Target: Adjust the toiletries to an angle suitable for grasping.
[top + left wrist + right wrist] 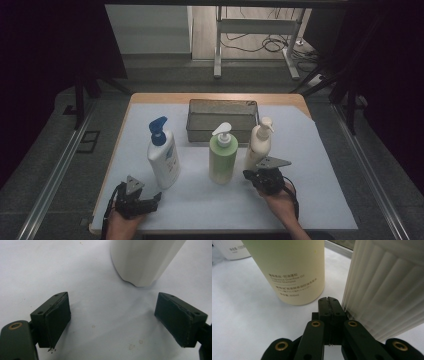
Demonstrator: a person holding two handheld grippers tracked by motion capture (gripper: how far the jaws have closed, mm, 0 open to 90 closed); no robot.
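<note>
Right claw (pixel 254 176) shut and empty at the cream bottle's (pixel 258 145) foot; left claw (pixel 150 200) wide open near the table's front edge.

The right gripper view reads the green bottle's (pixel 289 270) label and the cream bottle's ribs just beside the closed jaws. The left gripper view has bare sheet between spread jaws, the white bottle's (pixel 145 260) base ahead, untouched. The high view shows open room along the front edge and right side, bottles mid-table, and the tray (pixel 222 106) against the far edge.
</note>
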